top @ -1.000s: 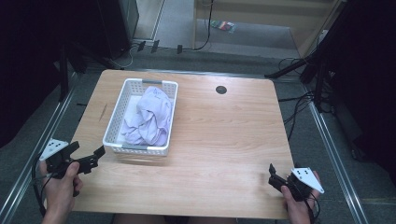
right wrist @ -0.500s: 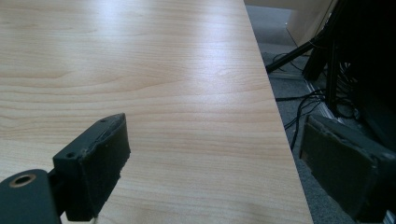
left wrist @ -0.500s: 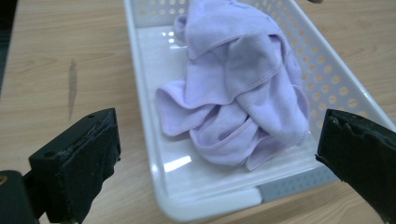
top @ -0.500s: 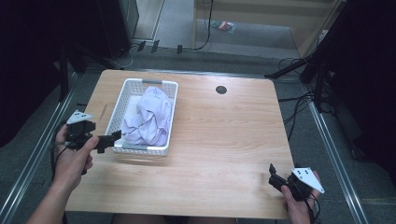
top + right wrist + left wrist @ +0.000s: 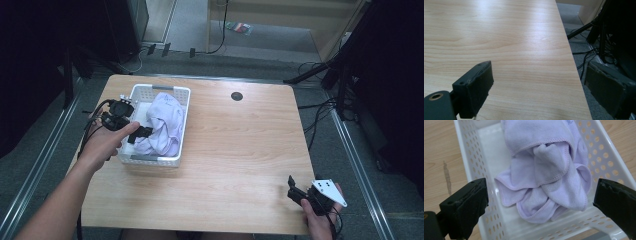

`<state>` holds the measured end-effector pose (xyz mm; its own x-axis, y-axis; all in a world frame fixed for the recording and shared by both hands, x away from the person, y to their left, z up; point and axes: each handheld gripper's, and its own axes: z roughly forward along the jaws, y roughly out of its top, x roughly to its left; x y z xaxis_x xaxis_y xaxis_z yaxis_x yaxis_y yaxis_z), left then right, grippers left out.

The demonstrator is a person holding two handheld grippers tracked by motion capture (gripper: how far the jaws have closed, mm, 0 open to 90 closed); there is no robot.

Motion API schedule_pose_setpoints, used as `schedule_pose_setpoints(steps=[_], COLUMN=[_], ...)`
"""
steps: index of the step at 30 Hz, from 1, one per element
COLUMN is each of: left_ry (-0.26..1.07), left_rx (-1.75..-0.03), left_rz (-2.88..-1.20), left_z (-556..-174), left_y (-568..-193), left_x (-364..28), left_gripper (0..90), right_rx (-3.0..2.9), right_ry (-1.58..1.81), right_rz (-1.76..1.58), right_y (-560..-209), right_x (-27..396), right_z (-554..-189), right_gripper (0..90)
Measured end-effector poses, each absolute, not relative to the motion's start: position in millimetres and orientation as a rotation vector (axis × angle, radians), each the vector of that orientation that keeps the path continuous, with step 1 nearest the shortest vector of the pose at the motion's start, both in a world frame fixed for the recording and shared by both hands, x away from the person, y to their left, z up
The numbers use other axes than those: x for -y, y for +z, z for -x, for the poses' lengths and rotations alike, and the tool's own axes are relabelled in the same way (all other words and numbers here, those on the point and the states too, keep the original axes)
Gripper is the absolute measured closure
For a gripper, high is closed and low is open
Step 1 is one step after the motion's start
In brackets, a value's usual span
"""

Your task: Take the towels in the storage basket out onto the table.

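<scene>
The left gripper [image 5: 541,207] has its jaws spread wide and empty, poised over the crumpled lilac cloth [image 5: 546,172] that lies in the white perforated basket [image 5: 471,167]; the grasp is not yet made, so judging by this, lifting the cloth out remains to be done. The right gripper [image 5: 300,192] rests at the near right corner of the desk [image 5: 240,150], jaws likewise wide apart and holding nothing. The desk is pale woodgrain, standing on grey floor with cables [image 5: 320,107] and dark stands around it.
</scene>
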<state>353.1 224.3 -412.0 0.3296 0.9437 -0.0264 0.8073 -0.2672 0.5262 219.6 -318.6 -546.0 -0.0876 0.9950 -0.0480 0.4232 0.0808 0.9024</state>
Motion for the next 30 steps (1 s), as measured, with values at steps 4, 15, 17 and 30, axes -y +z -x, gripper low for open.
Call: schedule_pose_setpoints(steps=[4,15,17,30], left_ry=[0.354,0.215,0.186,0.151], left_rx=[-1.566,-1.657,-1.660,-1.787], left_rz=[-2.206,-2.310,-2.322,-2.277], left_z=[-368.2,-395.8,-400.2,-418.5], left_y=[-410.9,-421.3,-429.1,-457.2], left_x=[-218.2,-201.9,-195.9,-177.5], left_gripper=[0.0,0.0,0.0,0.0], right_rx=[-1.620,-1.623,-1.626,-1.631], right_ry=[0.974,0.977,0.977,0.977], right_rz=[-1.431,-1.429,-1.427,-1.425], right_y=[-546.1,-546.1,-546.1,-546.1], right_x=[318.7,318.7,318.7,318.5], right_z=[-219.7,-219.7,-219.7,-220.0], right_gripper=[8.7,8.6,8.6,8.6])
